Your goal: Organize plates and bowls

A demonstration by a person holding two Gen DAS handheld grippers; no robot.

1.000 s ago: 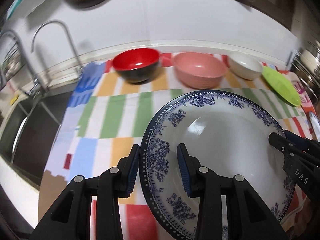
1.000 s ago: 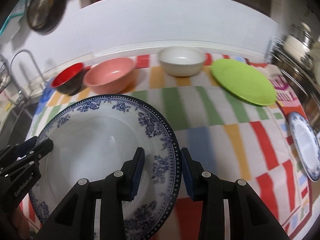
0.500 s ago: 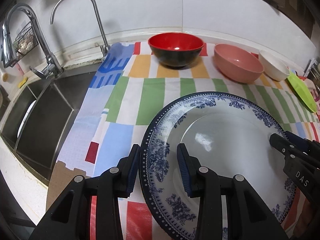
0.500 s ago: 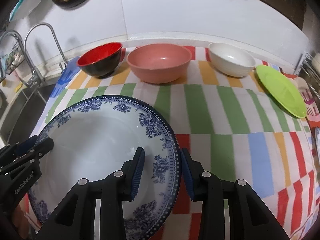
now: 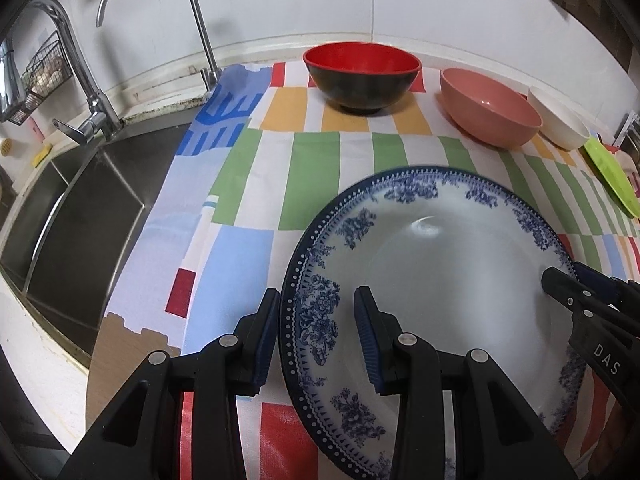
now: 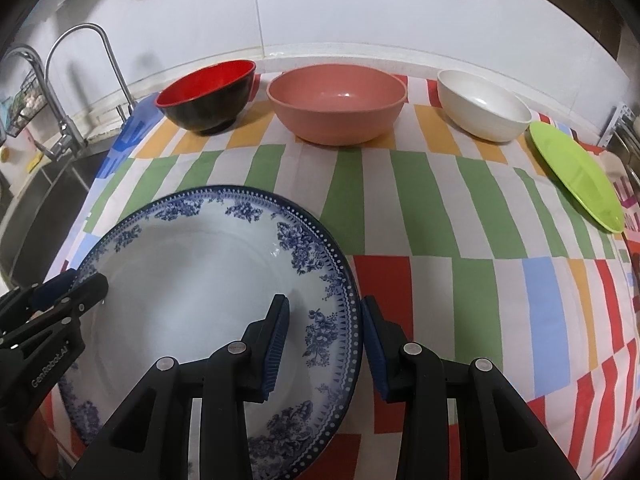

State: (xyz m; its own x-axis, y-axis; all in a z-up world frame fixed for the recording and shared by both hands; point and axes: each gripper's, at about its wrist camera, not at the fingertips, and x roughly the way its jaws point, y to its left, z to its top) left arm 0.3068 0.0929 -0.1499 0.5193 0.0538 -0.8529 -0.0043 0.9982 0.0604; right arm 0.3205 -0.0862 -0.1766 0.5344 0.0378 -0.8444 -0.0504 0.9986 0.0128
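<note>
Blue plate (image 5: 440, 264) held over striped cloth (image 5: 312, 168), lower centre of frame; left rim pinched by left tongs (image 5: 316, 336), right rim by right tongs (image 6: 324, 344). Bowls lined along top.

My two wrist cameras are looking steeply down, close over opposite rims of the plate (image 5: 448, 280) (image 6: 192, 280), sharing the bowls beyond.
</note>
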